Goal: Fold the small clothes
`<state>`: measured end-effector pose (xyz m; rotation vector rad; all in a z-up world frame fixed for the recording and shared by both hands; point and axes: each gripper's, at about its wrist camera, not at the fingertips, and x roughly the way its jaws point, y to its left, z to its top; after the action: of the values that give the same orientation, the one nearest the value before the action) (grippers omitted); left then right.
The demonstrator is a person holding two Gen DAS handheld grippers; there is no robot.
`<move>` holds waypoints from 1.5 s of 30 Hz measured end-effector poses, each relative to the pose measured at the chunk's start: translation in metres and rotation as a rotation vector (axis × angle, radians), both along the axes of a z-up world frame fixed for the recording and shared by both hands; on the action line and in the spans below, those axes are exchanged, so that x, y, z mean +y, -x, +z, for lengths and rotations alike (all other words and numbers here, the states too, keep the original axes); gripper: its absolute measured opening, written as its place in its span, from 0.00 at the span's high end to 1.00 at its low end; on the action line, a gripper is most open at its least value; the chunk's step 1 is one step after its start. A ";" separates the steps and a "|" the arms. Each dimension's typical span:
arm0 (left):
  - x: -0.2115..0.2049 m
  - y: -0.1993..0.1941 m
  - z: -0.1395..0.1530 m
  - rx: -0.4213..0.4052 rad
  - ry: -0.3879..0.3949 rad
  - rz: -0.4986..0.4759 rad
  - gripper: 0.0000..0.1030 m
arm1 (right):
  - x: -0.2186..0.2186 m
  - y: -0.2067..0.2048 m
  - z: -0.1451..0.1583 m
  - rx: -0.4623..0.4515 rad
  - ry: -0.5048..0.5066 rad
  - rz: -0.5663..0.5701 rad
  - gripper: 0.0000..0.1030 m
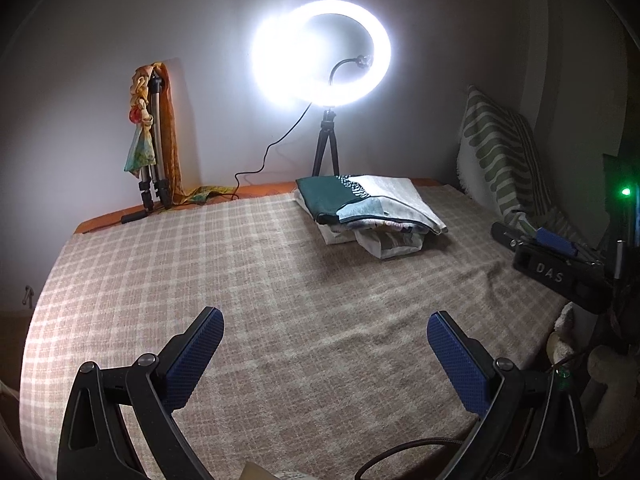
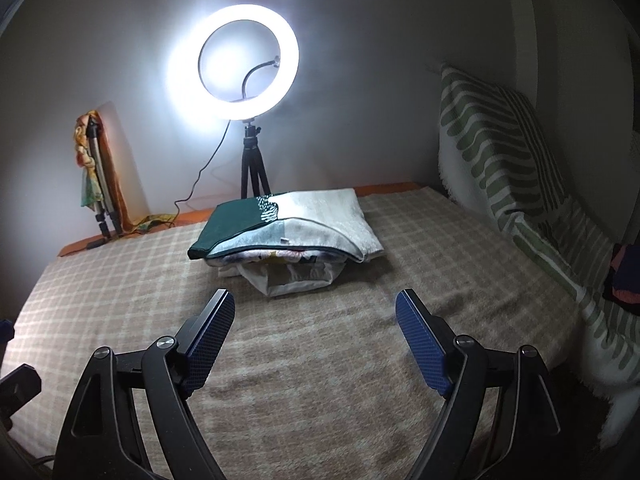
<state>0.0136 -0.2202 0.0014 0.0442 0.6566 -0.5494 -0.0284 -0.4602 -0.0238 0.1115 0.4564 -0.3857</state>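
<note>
A stack of folded small clothes (image 1: 370, 210) (image 2: 286, 236) lies toward the far side of a beige checked blanket (image 1: 260, 280) (image 2: 320, 360); its top piece is dark green and pale grey. My left gripper (image 1: 325, 322) stands open over the bare blanket, well short of the stack, nothing between its blue pads. My right gripper (image 2: 315, 306) is open too, its fingers spread just in front of the stack and apart from it. The right gripper's body also shows at the right edge of the left wrist view, as a black block (image 1: 560, 276).
A lit ring lamp on a small tripod (image 1: 324, 52) (image 2: 236, 62) stands behind the stack against the wall. A folded tripod draped with a coloured scarf (image 1: 154, 136) (image 2: 96, 168) leans at the back left. A green-striped cushion (image 1: 500, 156) (image 2: 500, 148) rests at the right.
</note>
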 end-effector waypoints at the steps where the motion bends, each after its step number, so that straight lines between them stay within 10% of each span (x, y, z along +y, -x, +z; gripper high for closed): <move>1: -0.001 -0.001 -0.002 0.007 0.000 0.001 0.00 | 0.000 0.000 0.000 -0.007 0.009 -0.003 0.19; 45: -0.004 0.004 -0.003 0.008 -0.028 0.044 0.00 | -0.002 0.005 -0.003 -0.041 0.027 -0.011 0.12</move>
<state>0.0093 -0.2240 -0.0016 0.0535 0.6713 -0.4988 -0.0336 -0.4621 -0.0271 0.0951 0.4099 -0.3995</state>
